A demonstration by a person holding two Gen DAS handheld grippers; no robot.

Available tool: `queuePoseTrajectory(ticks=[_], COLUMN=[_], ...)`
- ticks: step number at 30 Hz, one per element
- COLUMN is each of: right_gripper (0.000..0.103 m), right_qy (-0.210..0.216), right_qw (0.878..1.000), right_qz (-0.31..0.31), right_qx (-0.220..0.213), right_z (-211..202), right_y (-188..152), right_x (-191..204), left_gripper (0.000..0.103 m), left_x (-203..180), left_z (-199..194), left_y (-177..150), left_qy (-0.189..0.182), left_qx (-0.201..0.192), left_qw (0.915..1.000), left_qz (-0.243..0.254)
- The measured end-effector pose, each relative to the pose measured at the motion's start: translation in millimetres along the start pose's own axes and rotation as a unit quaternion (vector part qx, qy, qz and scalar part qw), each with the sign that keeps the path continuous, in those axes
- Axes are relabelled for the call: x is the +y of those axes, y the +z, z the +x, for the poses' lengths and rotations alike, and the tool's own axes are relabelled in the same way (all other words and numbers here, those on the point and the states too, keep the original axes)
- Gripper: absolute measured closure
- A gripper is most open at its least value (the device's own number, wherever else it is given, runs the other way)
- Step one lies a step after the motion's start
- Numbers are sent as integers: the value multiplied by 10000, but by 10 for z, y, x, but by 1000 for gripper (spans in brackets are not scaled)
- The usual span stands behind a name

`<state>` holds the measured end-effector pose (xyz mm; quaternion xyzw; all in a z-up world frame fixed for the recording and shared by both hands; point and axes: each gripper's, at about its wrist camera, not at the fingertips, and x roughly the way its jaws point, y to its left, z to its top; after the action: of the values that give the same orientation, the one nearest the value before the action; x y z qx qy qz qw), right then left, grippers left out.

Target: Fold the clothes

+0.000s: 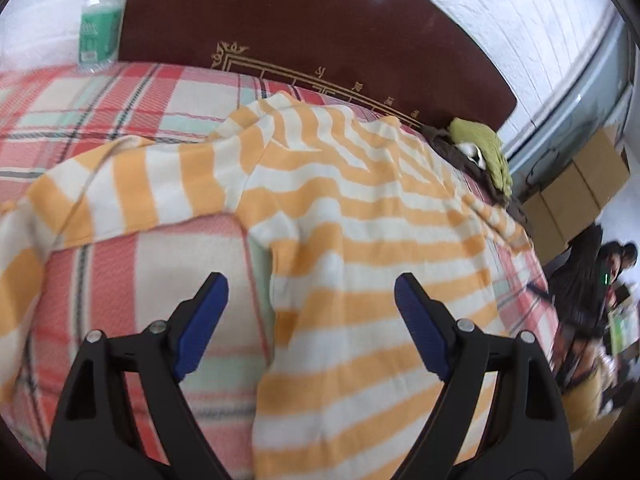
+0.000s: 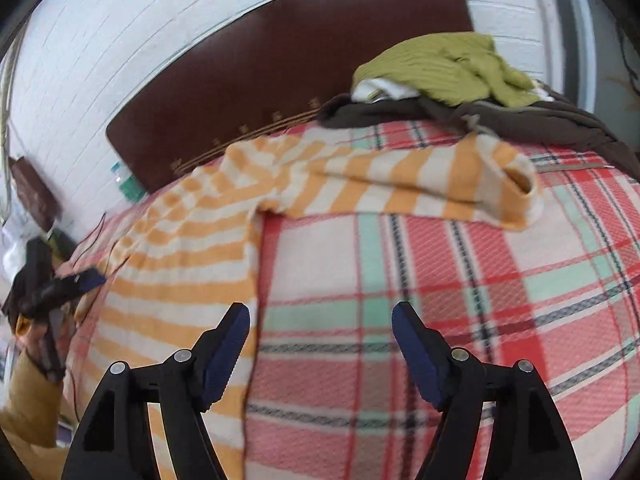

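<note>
An orange-and-white striped sweater lies spread flat on the bed, filling the middle and lower right of the left wrist view. One sleeve stretches toward the left edge of that frame. In the right wrist view the sweater runs down the left half of the frame, and its other sleeve reaches across the upper middle to the right, ending in an open cuff.

The left claw hovers at the bottom of its frame, released, with its blue pads wide apart over the sweater's side edge; whether it touches the cloth cannot be told. The right claw is likewise released and empty at the bottom of its frame, its pads wide apart over the sweater's other edge and the bare cover beside it.

The bed carries a red, white and mint plaid cover. At the upper right of the right wrist view, a green knit garment sits on top of a dark brown one, near the sleeve's cuff. A dark red headboard with gold trim stands behind the bed against a white brick wall. A water bottle stands at the upper left of the left wrist view.
</note>
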<state>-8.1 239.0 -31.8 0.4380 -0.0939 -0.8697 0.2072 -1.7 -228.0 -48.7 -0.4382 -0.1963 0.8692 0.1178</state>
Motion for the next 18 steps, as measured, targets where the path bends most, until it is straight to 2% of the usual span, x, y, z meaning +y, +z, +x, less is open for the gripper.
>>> queuePoseTrajectory(ticks=[3,6,8,10,13,15,17,18], right_gripper=[27,27,27,27,27,27,27,27], right_qy=[272,363,375,384,397,406,414,419], right_qw=[9993,9986,9985,9983,9981,9979,9977,9976], right_qz=[80,110,107,101,92,86,81,78], right_qx=[233,358,392,423,468,499,529,545], right_z=[128,216,236,262,301,328,354,367], right_y=[-83,-113,-117,-112,-104,-98,-93,-90], right_x=[145,245,282,301,328,346,364,373], left_gripper=[19,37,96,96,96,96,97,94], left_x=[142,222,266,356,384,432,395,390], left_z=[296,412,469,489,337,218,112,82], left_y=[153,212,246,266,361,443,508,511], left_qy=[-135,-78,53,79,529,506,1031,1092], left_qx=[143,-54,20,-13,-420,-596,-776,-730], left_qw=[9988,9977,9968,9951,9939,9925,9889,9889], left_qz=[-453,-670,-793,-987,-873,-940,-742,-695])
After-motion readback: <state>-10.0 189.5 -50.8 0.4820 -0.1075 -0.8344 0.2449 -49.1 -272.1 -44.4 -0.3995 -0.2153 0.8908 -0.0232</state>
